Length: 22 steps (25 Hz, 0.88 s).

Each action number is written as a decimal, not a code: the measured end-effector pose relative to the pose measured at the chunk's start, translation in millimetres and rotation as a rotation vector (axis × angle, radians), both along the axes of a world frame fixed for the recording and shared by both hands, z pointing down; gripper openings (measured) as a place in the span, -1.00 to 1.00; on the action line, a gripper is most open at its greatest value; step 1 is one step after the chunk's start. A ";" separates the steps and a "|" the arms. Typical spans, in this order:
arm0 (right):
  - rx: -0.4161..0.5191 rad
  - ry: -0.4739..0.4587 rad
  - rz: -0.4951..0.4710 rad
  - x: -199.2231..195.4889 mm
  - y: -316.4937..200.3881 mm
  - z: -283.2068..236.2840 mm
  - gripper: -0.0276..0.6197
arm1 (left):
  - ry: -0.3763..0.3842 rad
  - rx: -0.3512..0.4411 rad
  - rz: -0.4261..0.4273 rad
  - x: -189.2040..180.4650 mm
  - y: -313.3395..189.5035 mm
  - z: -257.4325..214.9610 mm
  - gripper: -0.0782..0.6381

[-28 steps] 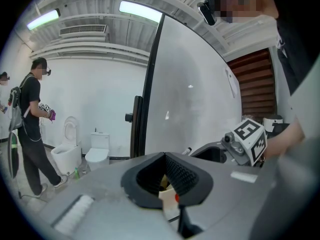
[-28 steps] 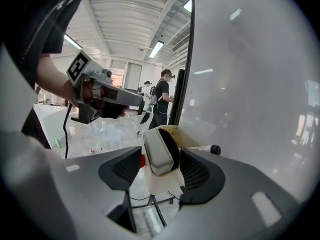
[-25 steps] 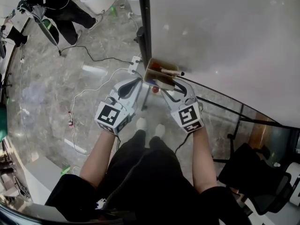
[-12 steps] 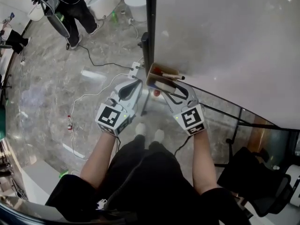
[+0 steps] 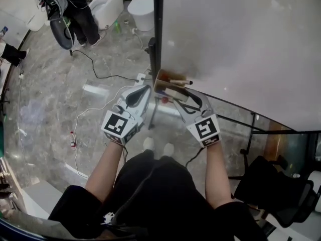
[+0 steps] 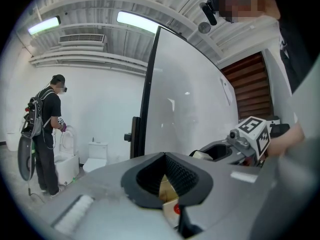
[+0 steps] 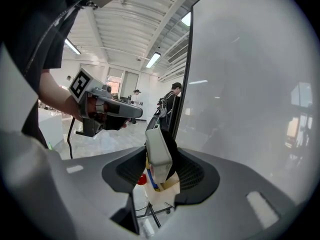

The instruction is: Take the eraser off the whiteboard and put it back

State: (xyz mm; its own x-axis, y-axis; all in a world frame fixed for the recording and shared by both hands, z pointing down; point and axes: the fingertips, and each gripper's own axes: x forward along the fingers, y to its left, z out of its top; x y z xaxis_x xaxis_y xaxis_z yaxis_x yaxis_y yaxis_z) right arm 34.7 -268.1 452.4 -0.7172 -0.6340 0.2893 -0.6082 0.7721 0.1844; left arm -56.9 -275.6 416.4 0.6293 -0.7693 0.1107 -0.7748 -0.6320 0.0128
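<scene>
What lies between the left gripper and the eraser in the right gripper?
In the head view, the cardboard box at the whiteboard's corner lies between the left gripper and the eraser, which the right gripper clamps.

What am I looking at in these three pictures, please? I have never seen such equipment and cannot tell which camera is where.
A person stands at a whiteboard and holds a two-jaw gripper in each hand. One picture comes from a camera on the person's head, looking down. The other two come from cameras riding on the grippers, looking along their jaws. The right gripper is shut on the eraser, close to a small cardboard box with a marker in it, at the board's lower corner. The left gripper holds nothing; its jaws look together.
</scene>
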 end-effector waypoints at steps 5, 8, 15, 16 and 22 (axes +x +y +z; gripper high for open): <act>0.024 -0.081 0.033 7.5 12.5 -23.7 -0.33 | 0.001 0.026 0.025 5.4 3.9 -9.7 -0.78; 0.055 -0.085 0.045 9.2 19.1 -36.4 -0.33 | 0.000 0.037 0.036 7.0 3.9 -14.4 -0.78; 0.104 -0.079 0.056 11.5 28.3 -52.2 -0.33 | -0.001 0.060 0.060 9.4 7.6 -22.4 -0.78; 0.109 -0.078 0.056 11.3 29.6 -54.5 -0.33 | -0.001 0.064 0.062 9.8 7.0 -23.9 -0.78; 0.149 -0.097 0.074 10.9 35.3 -68.5 -0.33 | -0.007 0.096 0.076 9.4 4.0 -35.7 -0.78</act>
State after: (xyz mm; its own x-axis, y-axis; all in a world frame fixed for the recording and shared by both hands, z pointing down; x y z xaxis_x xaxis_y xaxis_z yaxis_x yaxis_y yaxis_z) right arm 45.6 -232.8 384.0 -0.6869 -0.7168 0.1199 -0.6829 0.6930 0.2309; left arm -47.4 -271.6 380.7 0.6854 -0.7269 0.0434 -0.7248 -0.6867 -0.0553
